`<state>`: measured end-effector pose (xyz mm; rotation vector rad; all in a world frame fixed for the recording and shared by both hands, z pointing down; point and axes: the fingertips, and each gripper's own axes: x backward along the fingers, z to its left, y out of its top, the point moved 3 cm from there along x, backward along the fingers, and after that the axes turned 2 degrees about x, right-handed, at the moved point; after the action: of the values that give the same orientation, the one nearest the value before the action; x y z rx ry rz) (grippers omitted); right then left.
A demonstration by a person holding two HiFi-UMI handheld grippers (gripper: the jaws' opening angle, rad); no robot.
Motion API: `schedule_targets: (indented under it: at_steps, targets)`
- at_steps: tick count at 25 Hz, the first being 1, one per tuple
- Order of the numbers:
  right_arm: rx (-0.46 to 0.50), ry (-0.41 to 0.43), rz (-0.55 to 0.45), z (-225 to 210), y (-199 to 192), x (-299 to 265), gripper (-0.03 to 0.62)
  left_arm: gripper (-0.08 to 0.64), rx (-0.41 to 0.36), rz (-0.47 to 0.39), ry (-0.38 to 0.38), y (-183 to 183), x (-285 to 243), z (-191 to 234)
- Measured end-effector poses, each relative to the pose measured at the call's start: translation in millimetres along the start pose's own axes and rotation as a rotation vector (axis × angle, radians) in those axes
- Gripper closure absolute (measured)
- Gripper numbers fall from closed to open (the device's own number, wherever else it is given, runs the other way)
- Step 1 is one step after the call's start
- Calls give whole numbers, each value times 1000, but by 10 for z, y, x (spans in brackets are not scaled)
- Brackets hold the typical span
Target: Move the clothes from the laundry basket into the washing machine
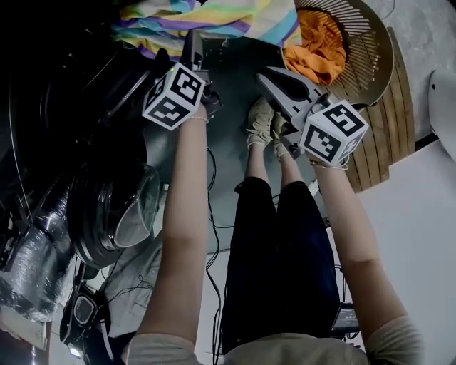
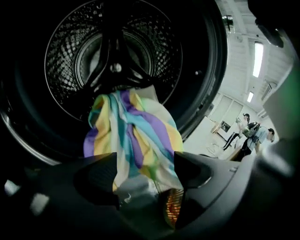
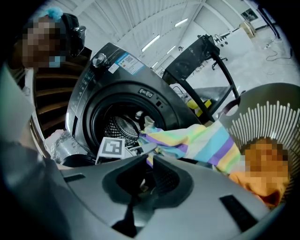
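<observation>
A striped pastel cloth (image 1: 214, 18) hangs out of the washing machine's dark drum (image 2: 117, 51) and trails toward the laundry basket (image 1: 370, 57). My left gripper (image 2: 145, 164) is at the drum's mouth, its jaws wide apart and open. The striped cloth (image 2: 136, 131) lies loosely between them, with no pad pressing on it. My right gripper (image 3: 149, 157) is held back near the basket (image 3: 267, 117), jaws shut and nothing seen between them. Orange clothing (image 1: 320, 43) lies in the basket. In the right gripper view the left gripper's marker cube (image 3: 111, 149) is beside the striped cloth (image 3: 201, 140).
The washer's round glass door (image 1: 117, 207) stands swung open at the left. The person's legs and shoes (image 1: 267, 121) are between the grippers, with cables (image 1: 210, 235) on the floor. Wooden slats (image 1: 377, 157) lie under the basket. People (image 2: 248, 131) stand far off.
</observation>
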<state>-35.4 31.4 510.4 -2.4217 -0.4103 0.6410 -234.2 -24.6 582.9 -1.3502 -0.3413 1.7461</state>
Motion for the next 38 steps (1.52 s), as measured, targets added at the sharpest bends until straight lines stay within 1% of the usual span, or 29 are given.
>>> schedule_targets:
  at_steps: [2,4,6,9,10,11,12,13,17,21,27,29,30,32,33,34,36,38]
  targets:
    - [1,6,4,-17,16,-17,543,196,-2,82,-30,-224,-150,-125]
    - [0,9,8,-51,32,-12,543,196,5,118,-46,-327,-312,-197]
    - [-2,4,2,-92,53,12,543,198,30,106,-54,-314,-464,-231]
    - [-4,2,-1,-101,40,14,543,204,68,78,-24,-184,-569,-189]
    - [-1,3,5,-89,22,8,543,259,61,71,-8,-133,-570,-166]
    - [1,6,10,-76,9,3,543,394,41,64,8,-83,-561,-150]
    - [1,9,12,-67,5,-2,543,481,16,56,18,-35,-545,-147]
    - [-1,11,11,-67,10,-5,543,500,-3,44,22,8,-522,-155]
    - [-30,8,-11,-103,40,-1,548,509,-37,-12,30,106,-320,-155]
    - [-26,21,-10,-28,50,-61,548,511,-62,-113,19,405,-144,-16]
    - [-28,25,-8,-8,52,-154,548,508,-186,-203,102,1039,-133,233]
    - [-29,29,-6,5,45,-163,549,508,-211,-235,130,1240,-127,287]
    - [-29,32,-5,10,41,-168,549,508,-210,-261,151,1344,-111,330]
    - [-29,34,-2,17,28,-177,549,508,-181,-322,195,1536,-66,431]
    - [-30,34,0,20,21,-180,549,508,-165,-338,208,1594,-65,472]
    - [-29,35,2,24,15,-184,549,508,-152,-334,212,1608,-91,500]
    - [-26,36,5,39,4,-193,549,487,-130,-279,204,1517,-186,524]
    - [-25,37,8,56,-7,-200,549,421,-100,-231,187,1362,-249,521]
